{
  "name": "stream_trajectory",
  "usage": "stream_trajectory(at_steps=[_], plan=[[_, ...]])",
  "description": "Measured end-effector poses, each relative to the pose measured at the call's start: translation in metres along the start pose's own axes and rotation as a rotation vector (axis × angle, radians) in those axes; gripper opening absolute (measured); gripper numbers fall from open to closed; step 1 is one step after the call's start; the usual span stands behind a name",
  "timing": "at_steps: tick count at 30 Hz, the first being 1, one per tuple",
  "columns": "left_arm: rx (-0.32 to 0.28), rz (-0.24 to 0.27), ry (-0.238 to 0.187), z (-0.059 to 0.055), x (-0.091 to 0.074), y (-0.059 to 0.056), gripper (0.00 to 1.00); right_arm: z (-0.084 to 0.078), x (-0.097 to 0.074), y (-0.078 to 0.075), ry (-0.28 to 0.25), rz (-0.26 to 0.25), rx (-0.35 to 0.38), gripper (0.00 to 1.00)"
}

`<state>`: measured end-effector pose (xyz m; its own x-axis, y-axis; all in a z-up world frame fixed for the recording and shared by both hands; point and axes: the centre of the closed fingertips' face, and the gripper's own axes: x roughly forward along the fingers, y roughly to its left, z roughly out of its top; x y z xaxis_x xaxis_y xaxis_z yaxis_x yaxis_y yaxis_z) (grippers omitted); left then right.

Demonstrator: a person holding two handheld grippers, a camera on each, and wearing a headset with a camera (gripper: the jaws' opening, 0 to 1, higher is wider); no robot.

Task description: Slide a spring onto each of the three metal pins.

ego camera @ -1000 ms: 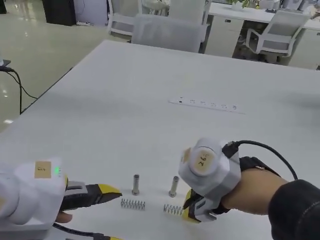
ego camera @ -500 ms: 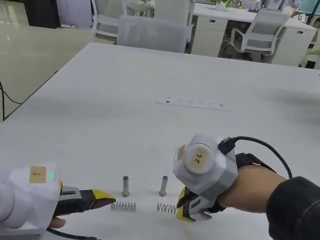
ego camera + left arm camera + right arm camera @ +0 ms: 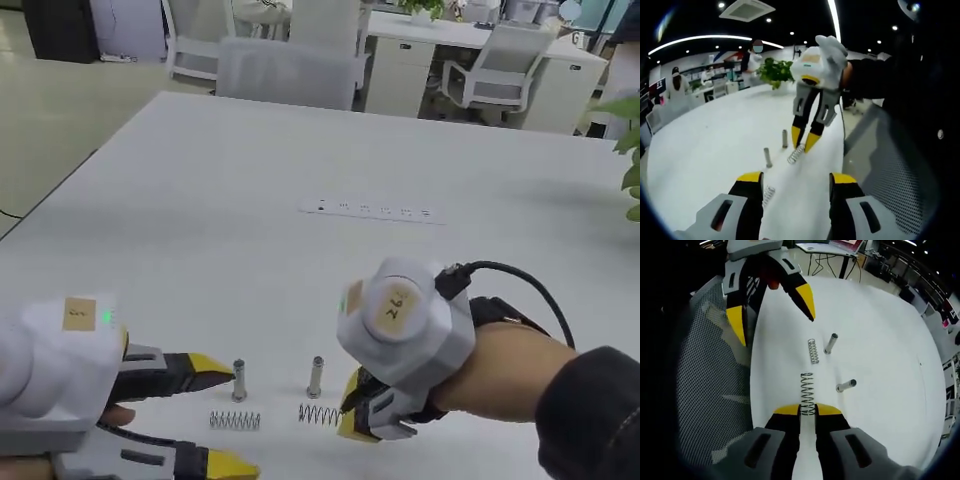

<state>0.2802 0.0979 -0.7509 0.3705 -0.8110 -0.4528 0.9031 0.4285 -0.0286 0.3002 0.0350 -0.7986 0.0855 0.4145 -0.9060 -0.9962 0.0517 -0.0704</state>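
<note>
Jaws of right gripper (image 3: 807, 411) nearly closed, pinching one end of spring (image 3: 807, 387). Jaws of left gripper (image 3: 796, 180) wide apart, empty. Loose second spring (image 3: 812, 350) just beyond the pinched one; upright pin (image 3: 845, 385) beside it.

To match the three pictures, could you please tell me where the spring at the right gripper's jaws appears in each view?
Head view: the spring lies low centre, at the right gripper's yellow tips.
Left gripper view: centre, the spring just below the right gripper's tips.
Right gripper view: low centre, the spring runs up from between the jaws.
Shared landmark: the pin beside it, the one nearer the right gripper ().
</note>
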Motion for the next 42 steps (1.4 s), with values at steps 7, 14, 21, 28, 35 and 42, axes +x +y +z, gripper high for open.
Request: stream_trajectory(at_steps=[7,14,21,28,35,42], plan=[[-0.021,0.013,-0.039,0.006,0.008,-0.001,0.46,0.008,-0.004,0.006,-0.031,0.014,0.005,0.08],[-0.032,0.01,-0.043,0.002,0.012,-0.004,0.44,0.015,-0.01,0.011,-0.058,0.035,0.006,0.08],[-0.037,0.007,-0.038,-0.003,0.014,-0.004,0.43,0.019,-0.014,0.012,-0.067,0.037,-0.003,0.08],[-0.042,0.012,-0.038,-0.006,0.014,-0.002,0.42,0.022,-0.017,0.013,-0.074,0.042,-0.011,0.08],[-0.043,0.022,-0.042,-0.007,0.013,0.001,0.4,0.026,-0.019,0.015,-0.086,0.05,-0.017,0.08],[-0.045,0.032,-0.051,-0.005,0.012,0.003,0.38,0.033,-0.021,0.017,-0.101,0.058,-0.035,0.08]])
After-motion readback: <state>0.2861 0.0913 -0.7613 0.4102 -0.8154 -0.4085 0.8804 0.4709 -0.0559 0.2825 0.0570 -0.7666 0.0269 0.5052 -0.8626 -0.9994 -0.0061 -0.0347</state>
